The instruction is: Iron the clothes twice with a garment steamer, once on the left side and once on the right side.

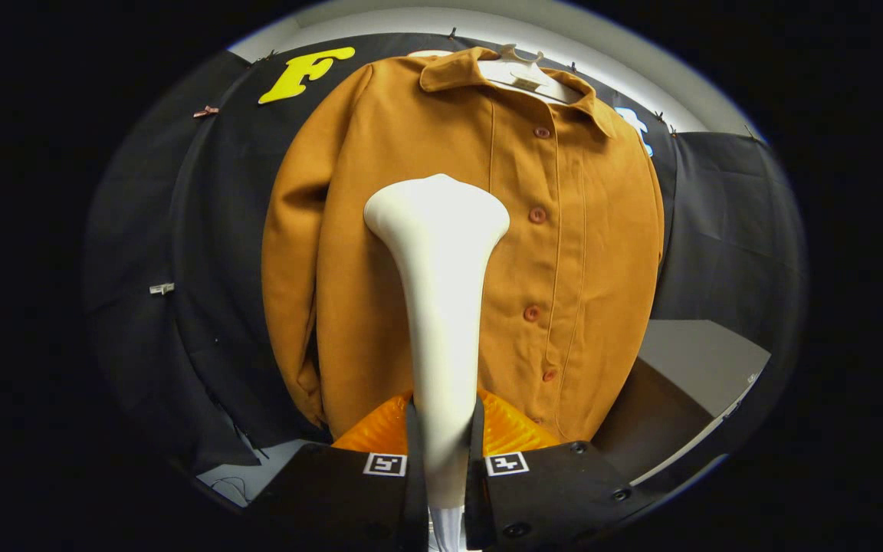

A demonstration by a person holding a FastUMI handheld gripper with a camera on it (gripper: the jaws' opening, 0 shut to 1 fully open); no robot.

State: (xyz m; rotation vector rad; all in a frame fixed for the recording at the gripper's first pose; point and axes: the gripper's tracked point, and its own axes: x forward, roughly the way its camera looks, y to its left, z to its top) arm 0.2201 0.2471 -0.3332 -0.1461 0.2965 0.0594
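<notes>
Booth walls are black cloth pinned up with small clips, pale ceiling strip above, and I see a grey tabletop low on the right past the garment's hem

Mustard-brown button-front jacket hangs on a white plastic hanger against the cloth, collar up top, front facing me. Row of reddish-brown buttons runs down the placket, right of centre. Left sleeve hangs straight down along the body. Fabric looks fairly flat, faint vertical seams only

White plastic garment steamer sits dead ahead: slim neck rising from between the fingers, flaring to a wide rounded head at roughly chest height of the jacket, just left of the button row. Head overlaps the left front panel; I can't tell if it's touching the fabric or just off it

Gripper points straight forward at the jacket, level, fingers at the bottom of my view. Both fingers are clamped on the steamer's neck, one each side, pads tight against it. Square black-and-white markers on the finger tops sit just beside the neck. Ribbed orange part shows just beyond the fingers, either side of the neck
</notes>
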